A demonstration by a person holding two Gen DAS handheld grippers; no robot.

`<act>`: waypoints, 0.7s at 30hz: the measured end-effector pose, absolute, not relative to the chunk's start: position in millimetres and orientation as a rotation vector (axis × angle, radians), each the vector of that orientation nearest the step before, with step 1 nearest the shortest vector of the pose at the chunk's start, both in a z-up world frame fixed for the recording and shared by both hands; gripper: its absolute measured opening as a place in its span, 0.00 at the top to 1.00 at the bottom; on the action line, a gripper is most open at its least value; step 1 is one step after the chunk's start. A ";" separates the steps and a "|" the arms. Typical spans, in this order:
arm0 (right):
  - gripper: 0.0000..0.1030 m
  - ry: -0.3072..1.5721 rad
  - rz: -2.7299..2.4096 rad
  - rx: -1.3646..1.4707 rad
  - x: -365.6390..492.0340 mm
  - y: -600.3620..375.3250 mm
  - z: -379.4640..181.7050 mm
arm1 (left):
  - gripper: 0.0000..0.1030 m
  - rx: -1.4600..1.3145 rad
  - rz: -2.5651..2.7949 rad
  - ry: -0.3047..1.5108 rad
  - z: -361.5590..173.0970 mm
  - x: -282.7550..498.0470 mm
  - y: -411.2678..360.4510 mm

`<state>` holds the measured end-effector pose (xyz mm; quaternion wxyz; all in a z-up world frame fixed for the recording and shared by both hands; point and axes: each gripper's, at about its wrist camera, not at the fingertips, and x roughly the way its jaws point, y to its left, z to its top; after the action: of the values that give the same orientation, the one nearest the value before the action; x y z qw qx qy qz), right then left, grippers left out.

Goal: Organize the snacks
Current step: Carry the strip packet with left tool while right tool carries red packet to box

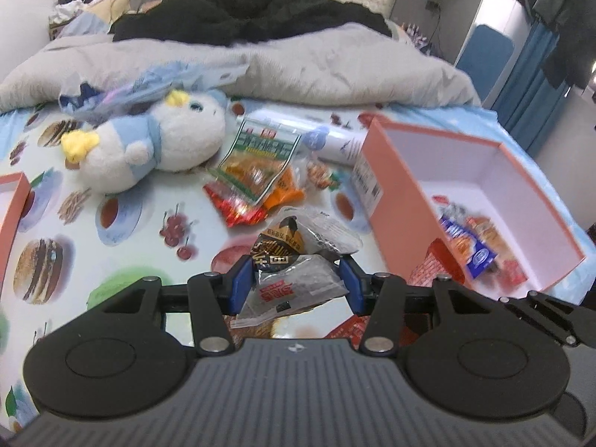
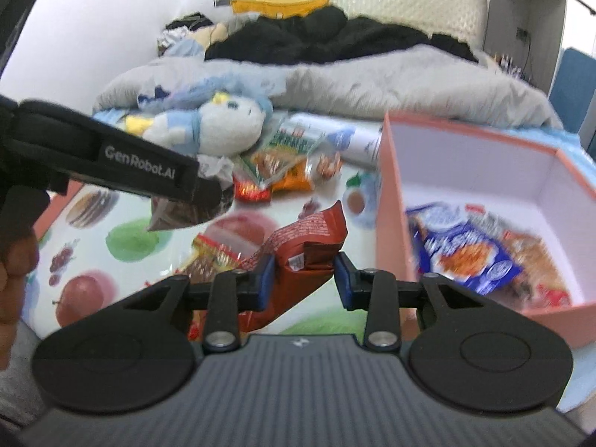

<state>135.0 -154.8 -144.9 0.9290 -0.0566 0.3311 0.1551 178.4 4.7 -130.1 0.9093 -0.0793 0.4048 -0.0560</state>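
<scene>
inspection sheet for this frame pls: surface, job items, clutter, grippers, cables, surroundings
Surface: bed sheet with food print.
Job's things: pink box open, snacks inside; loose snack pile on the sheet.
Clutter: plush toy, white tube.
Grippers: left gripper shut on grey packets; right gripper around red-brown packet, grip unclear.
Cables: one on far wall.
Surroundings: grey duvet, black clothes.

blurred: snacks in pink box (image 2: 480, 257) | cut off: pink lid (image 1: 13, 201), left edge
</scene>
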 end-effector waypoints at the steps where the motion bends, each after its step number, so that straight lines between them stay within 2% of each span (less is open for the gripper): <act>1: 0.64 0.668 0.315 -0.113 136.5 -157.9 -137.7 | 0.45 -0.167 -0.121 0.832 -125.6 179.3 2.0; 21: 0.64 0.464 0.188 -0.051 172.4 -230.7 -24.7 | 0.45 -0.265 -0.243 0.717 -19.5 210.3 -41.7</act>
<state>172.4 -230.7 -24.7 0.9686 -0.0250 0.2294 0.0929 210.3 -41.7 -19.5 0.9206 -0.1292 0.3491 -0.1182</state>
